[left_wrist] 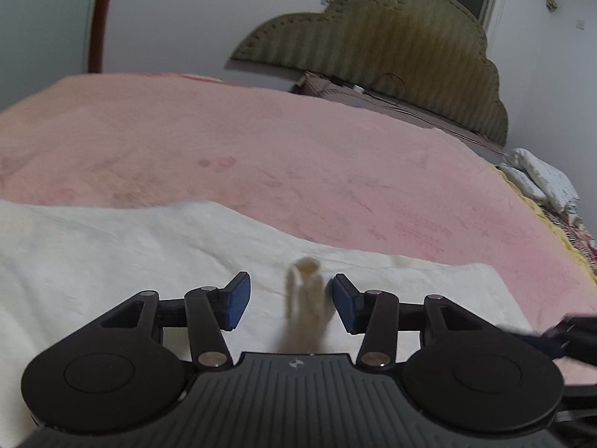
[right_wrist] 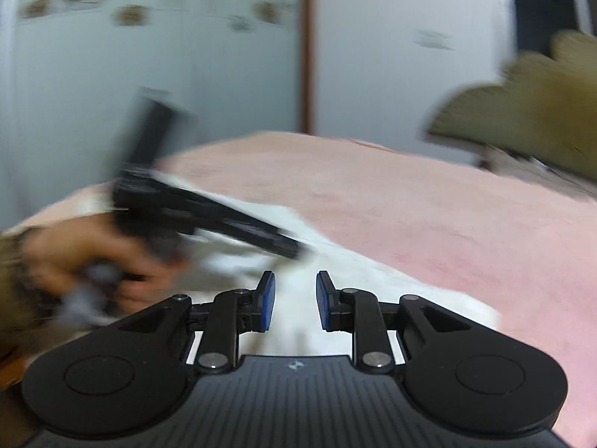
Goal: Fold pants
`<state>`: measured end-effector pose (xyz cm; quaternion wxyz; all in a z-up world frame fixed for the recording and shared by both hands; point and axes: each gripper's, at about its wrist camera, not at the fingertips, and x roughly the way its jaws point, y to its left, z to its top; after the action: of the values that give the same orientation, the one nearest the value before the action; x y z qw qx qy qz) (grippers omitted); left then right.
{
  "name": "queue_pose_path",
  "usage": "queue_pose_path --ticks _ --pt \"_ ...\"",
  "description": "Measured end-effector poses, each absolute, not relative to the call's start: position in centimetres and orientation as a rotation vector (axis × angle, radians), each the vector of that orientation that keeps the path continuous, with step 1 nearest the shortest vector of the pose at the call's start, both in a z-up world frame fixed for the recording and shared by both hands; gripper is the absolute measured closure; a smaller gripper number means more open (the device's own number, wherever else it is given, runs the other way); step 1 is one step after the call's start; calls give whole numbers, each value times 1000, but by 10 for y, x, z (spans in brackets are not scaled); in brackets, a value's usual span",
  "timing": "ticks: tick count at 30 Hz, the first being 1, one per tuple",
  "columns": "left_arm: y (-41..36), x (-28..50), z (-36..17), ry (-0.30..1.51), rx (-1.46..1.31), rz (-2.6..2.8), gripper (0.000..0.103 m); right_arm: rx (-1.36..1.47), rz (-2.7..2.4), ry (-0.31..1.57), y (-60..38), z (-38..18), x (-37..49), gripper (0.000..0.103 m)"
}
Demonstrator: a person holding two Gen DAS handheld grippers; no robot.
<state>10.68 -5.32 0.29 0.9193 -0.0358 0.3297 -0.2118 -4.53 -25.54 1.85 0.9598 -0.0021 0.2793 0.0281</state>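
Pink bedspread lies beyond both tongs; soft, light cream cotton pants lie beneath, best pinched at an edge (never mid-panel). Left gripper is half open around a blurred tan tab, ungripped; right gripper is narrowly parted, empty.

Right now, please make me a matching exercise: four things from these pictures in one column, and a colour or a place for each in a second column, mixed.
Things:
1. pants
2. blanket
3. headboard
4. claw pads

Descriptions:
A. blue
B. pink, covers the bed
C. olive, stands against the wall
D. white, lies on the near part of the bed

Pairs: 1-D, 2-B, 3-C, 4-A
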Motion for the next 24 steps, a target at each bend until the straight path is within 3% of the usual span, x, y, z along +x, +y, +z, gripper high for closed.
queue_pose_path --ticks 2,5,11,15,22,24 --pt "-49 104 10 644 -27 -392 44 24 65 664 -253 -2 -33 80" --pt "-49 102 19 615 60 -350 35 -45 218 652 -226 -6 -49 80" --pt "-81 87 24 578 179 -491 32 29 140 649 -233 -14 -55 80" --pt "-117 97 -4 600 355 -433 29 44 137 676 -230 -17 -43 80" --pt "-95 86 8 569 277 -372 26 99 108 661 -238 -6 -47 76" --pt "-86 78 11 558 293 -345 19 49 148 686 -228 -8 -47 76"
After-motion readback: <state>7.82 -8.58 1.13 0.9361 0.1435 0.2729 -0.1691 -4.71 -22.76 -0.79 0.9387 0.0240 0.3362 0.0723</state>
